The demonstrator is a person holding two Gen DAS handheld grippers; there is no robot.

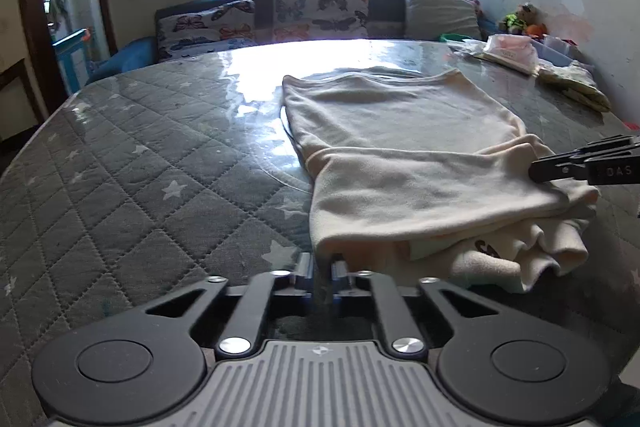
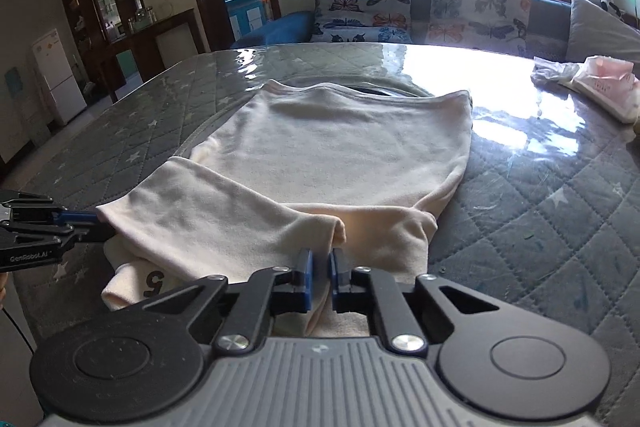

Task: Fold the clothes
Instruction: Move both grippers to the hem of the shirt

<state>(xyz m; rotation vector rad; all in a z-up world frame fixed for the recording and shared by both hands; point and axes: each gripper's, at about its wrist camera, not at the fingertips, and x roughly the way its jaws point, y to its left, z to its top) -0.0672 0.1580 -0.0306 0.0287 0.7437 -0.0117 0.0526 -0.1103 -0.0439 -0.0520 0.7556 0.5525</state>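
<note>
A cream garment (image 1: 400, 123) lies on the grey quilted table (image 1: 140, 147), its near part folded over so that a sleeve lies across it. My left gripper (image 1: 322, 263) is shut on the garment's near left edge, with fabric pinched between its pads. In the right wrist view the same garment (image 2: 340, 147) spreads ahead, and my right gripper (image 2: 320, 259) is shut on a fold at its near edge. Each gripper shows in the other's view: the right gripper (image 1: 536, 173) on the garment's right side, the left gripper (image 2: 100, 227) at its left corner. Dark printed letters peek from under the fold.
The table (image 2: 540, 207) has a glossy clear cover. A pink and white packet (image 1: 508, 53) and a folded yellow-green cloth (image 1: 576, 87) lie at its far right. Behind it stands a blue sofa with butterfly cushions (image 1: 320, 11), and toys (image 1: 520, 21) sit by the wall.
</note>
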